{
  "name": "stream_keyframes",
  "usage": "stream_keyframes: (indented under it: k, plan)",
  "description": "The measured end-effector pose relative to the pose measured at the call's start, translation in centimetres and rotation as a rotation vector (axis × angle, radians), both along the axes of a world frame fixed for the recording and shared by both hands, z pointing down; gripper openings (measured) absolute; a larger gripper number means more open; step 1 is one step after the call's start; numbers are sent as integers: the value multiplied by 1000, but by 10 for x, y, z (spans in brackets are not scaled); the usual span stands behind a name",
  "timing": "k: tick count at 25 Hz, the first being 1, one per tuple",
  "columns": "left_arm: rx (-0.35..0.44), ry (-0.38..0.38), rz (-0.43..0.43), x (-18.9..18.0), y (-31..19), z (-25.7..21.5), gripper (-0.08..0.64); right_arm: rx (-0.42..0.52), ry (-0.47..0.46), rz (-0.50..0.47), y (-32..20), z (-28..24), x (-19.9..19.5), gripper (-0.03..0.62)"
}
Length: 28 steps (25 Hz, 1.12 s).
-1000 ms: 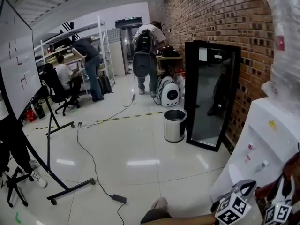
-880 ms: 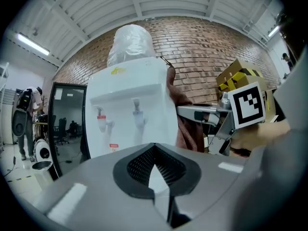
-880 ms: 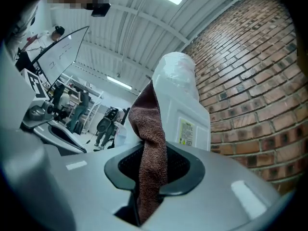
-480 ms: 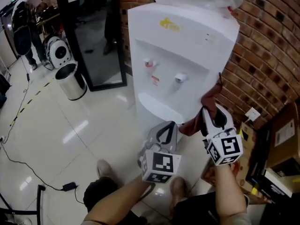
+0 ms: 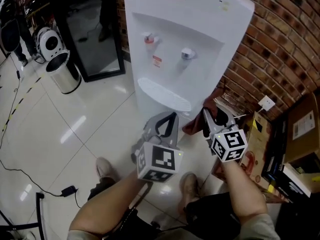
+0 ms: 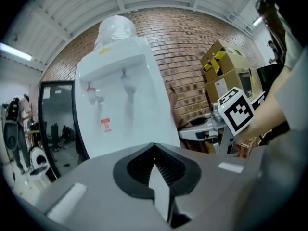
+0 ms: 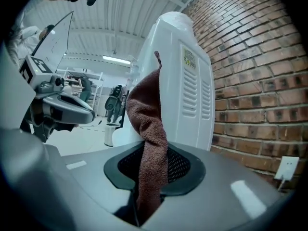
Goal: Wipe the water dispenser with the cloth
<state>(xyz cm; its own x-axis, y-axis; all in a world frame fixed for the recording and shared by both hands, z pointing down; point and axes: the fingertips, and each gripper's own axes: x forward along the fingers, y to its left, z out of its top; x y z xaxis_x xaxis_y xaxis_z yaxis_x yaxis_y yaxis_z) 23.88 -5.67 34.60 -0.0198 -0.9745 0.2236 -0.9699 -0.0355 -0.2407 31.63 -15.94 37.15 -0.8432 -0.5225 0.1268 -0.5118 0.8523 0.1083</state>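
Two grippers: both low before the dispenser (image 5: pixel 185 29), the right one nearer its side.
Left gripper (image 5: pixel 169 120): jaws pressed together, empty.
Right gripper (image 5: pixel 209 118): jaws pinching the cloth (image 5: pixel 196 125), having just eased slightly wider.
Cloth: runs lengthwise out from the right jaws toward the dispenser's lower right corner, possibly touching it; hard to tell.
Next move: likely right gripper forward and up.

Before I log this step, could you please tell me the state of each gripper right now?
Left gripper: closed, empty.
Right gripper: closed on the reddish-brown terry cloth, its jaws just eased slightly wider.
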Motion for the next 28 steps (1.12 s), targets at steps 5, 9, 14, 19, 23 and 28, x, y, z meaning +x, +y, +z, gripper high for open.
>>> stream_keyframes:
  k: [5,9,14,19,23,28]
  plan:
    - [-114,195,-67,-10,-9,55,0,-39,28,68,-5,35,2,98]
    - [-131,179,-120,-16,-14,76,0,-132,160,81,-11,90,2,101]
    - [-155,244,-116,-7,-14,73,0,-322,364,25,7,194,-1,110]
    - [-137,293,-79,6,-19,61,0,-457,405,18,17,266,-5,112]
    - [-177,299,-46,13,-19,68,0,-443,234,-10,18,272,0,104]
    - [-201,263,-7,15,-23,73,0,-424,293,-45,18,272,-4,104]
